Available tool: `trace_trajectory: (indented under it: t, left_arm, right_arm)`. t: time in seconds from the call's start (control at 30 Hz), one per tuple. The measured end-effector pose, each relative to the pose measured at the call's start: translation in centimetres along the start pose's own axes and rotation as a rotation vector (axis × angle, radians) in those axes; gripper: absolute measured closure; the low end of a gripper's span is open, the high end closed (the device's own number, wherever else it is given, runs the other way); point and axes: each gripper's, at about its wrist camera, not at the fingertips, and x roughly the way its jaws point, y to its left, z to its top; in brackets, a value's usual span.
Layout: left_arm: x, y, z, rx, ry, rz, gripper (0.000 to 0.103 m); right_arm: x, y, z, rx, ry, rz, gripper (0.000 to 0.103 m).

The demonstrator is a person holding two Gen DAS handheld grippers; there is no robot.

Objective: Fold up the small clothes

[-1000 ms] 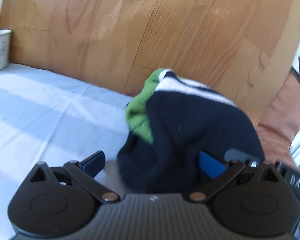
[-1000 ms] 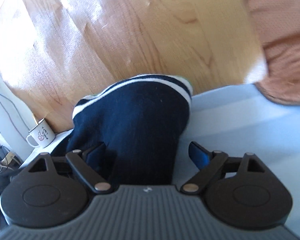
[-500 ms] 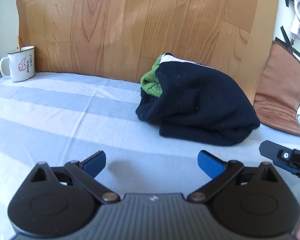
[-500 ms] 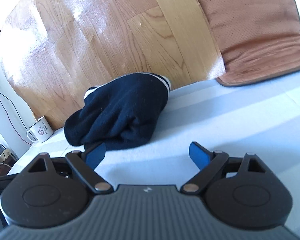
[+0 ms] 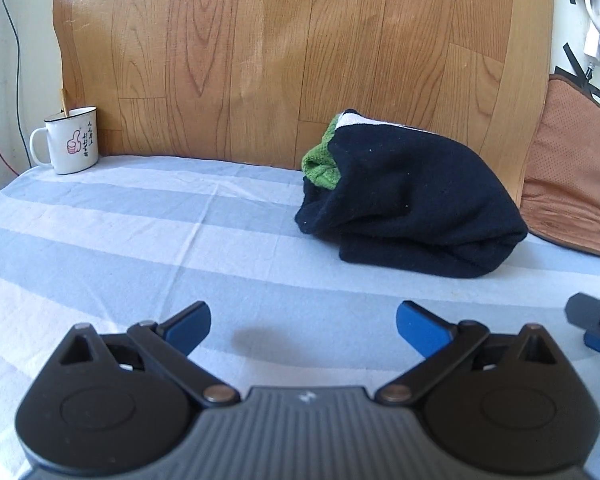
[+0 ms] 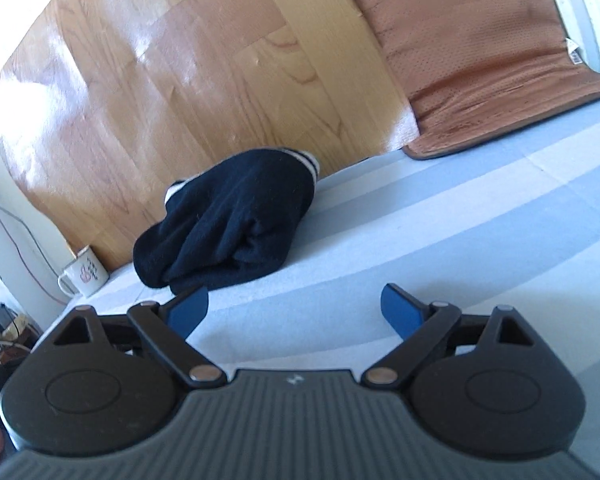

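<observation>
A folded navy garment (image 5: pixel 412 208) with white stripes and green fabric showing at its far left lies on the blue-and-white striped cloth (image 5: pixel 140 248), against the wooden board. It also shows in the right wrist view (image 6: pixel 228 236). My left gripper (image 5: pixel 303 326) is open and empty, well short of the garment. My right gripper (image 6: pixel 296 312) is open and empty, just short of the garment's near edge. One tip of the right gripper (image 5: pixel 596 320) shows at the left wrist view's right edge.
A white enamel mug (image 5: pixel 70 144) stands at the back left; it also shows in the right wrist view (image 6: pixel 84 276). A curved wooden board (image 5: pixel 300 60) backs the surface. A brown mat (image 6: pixel 472 52) leans at the right. Cables hang at the left.
Both grippers have let go of the folded garment and drawn back from it. The garment now rests on the cloth by the board.
</observation>
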Motion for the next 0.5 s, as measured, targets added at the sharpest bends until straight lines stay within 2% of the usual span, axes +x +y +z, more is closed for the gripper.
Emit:
trace_trajectory:
  t: [0.27, 0.5]
  left_arm:
    - [0.01, 0.01, -0.09, -0.001, -0.011, 0.011, 0.0]
    - [0.39, 0.1, 0.01, -0.009, 0.025, 0.03, 0.0]
  right_arm:
    - [0.15, 0.02, 0.02, 0.006, -0.006, -0.009, 0.006]
    - [0.38, 0.37, -0.01, -0.01, 0.011, -0.004, 0.002]
